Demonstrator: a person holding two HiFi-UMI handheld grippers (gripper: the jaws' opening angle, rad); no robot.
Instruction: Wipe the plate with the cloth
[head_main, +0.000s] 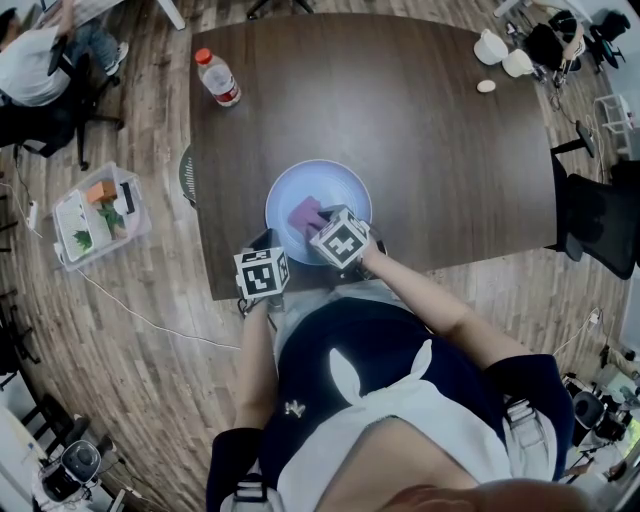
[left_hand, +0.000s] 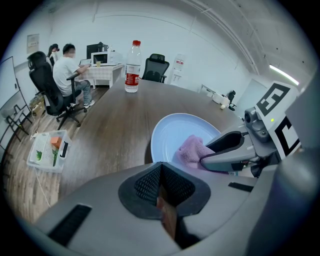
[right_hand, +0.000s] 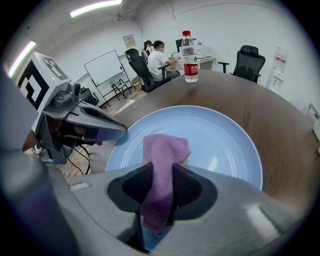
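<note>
Right gripper (right_hand: 159, 196) clamps crumpled purple cloth (right_hand: 165, 150) on round pale-blue plate (right_hand: 225, 140); left gripper (left_hand: 161, 192) closed, empty, at plate's near-left.

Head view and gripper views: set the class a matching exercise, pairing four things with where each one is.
Things:
1. cloth
2. plate
3. water bottle
4. plastic box

Places:
A. on the floor
B. standing at the far side of the table
C. clamped in the jaws of the right gripper
D. pale blue, beneath the cloth

Pairs: 1-C, 2-D, 3-B, 4-A
</note>
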